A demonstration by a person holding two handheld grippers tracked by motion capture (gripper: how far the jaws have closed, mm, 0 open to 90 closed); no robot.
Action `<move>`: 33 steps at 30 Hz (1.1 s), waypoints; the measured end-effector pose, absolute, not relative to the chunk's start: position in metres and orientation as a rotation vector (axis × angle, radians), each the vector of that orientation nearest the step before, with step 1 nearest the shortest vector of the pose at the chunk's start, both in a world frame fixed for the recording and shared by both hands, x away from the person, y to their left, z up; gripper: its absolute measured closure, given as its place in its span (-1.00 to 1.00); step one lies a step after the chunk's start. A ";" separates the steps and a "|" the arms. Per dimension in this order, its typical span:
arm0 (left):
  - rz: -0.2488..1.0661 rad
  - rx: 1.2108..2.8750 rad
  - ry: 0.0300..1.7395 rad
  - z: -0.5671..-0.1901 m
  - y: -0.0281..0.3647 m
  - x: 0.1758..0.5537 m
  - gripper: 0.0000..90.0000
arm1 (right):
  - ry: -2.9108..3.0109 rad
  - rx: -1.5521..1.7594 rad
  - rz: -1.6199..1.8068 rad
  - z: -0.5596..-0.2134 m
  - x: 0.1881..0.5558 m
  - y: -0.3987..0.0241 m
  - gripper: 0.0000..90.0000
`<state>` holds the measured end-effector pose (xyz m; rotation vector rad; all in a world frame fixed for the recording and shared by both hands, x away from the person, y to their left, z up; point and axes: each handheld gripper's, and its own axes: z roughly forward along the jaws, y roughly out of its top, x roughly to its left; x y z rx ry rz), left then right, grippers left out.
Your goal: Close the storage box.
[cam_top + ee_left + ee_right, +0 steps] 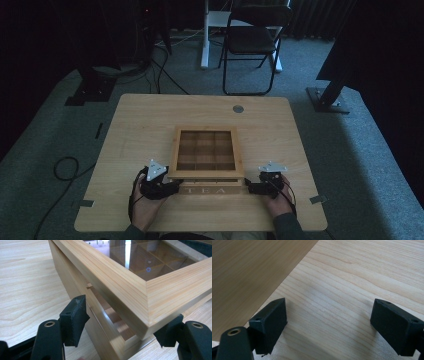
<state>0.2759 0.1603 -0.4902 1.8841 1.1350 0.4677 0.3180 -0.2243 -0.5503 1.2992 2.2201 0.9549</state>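
While its glass lid [205, 173] lifts, tea box [212, 190] compartments look empty.

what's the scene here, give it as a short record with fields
surface: wooden table
main thing: wooden tea box, lettered TEA on its front
lid: glass-paned lid, raised a little off the box
left gripper: at the box's left front corner, jaws either side of the lid corner, not pressing
right gripper: by the box's right end, jaws open
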 end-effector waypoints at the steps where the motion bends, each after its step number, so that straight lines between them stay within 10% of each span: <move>1: 0.467 1.886 1.136 -0.491 0.160 0.275 -0.22 | 2.220 1.299 0.955 -0.550 0.318 -0.224 -0.71; 33: 0.435 1.867 1.087 -0.496 0.162 0.262 -0.28 | 2.221 1.300 0.954 -0.550 0.318 -0.224 -0.71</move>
